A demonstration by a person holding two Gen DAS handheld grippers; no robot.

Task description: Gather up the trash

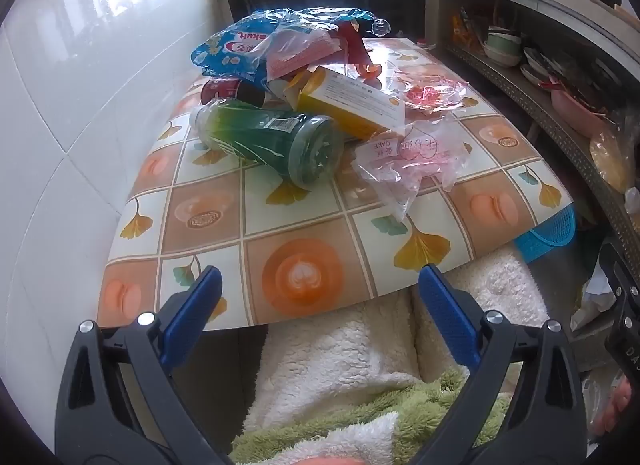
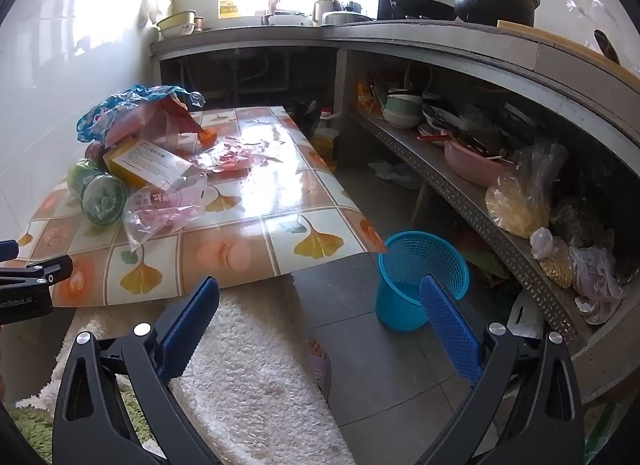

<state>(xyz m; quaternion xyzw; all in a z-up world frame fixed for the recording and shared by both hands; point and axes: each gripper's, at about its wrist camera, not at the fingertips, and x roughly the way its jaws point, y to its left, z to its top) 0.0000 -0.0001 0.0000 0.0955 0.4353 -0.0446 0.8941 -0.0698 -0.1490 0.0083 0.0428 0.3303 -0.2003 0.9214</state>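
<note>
A pile of trash lies on the low table (image 1: 280,233) with a tiled ginkgo pattern. It holds a green plastic bottle (image 1: 272,141) on its side, a yellow and white box (image 1: 352,101), a clear pink-printed bag (image 1: 412,161), a blue snack bag (image 1: 236,49), a dark red-labelled bottle (image 1: 232,91) and another pink wrapper (image 1: 432,93). My left gripper (image 1: 320,289) is open and empty over the table's near edge. My right gripper (image 2: 320,301) is open and empty, over the floor. A blue mesh bin (image 2: 420,277) stands on the floor right of the table (image 2: 256,225).
A white tiled wall (image 1: 60,125) borders the table's left side. A concrete counter with a cluttered lower shelf (image 2: 480,169) runs along the right. White fleece-covered legs (image 1: 340,349) and a slippered foot (image 2: 320,365) are below the grippers. The left gripper's body (image 2: 28,285) shows at the right view's left edge.
</note>
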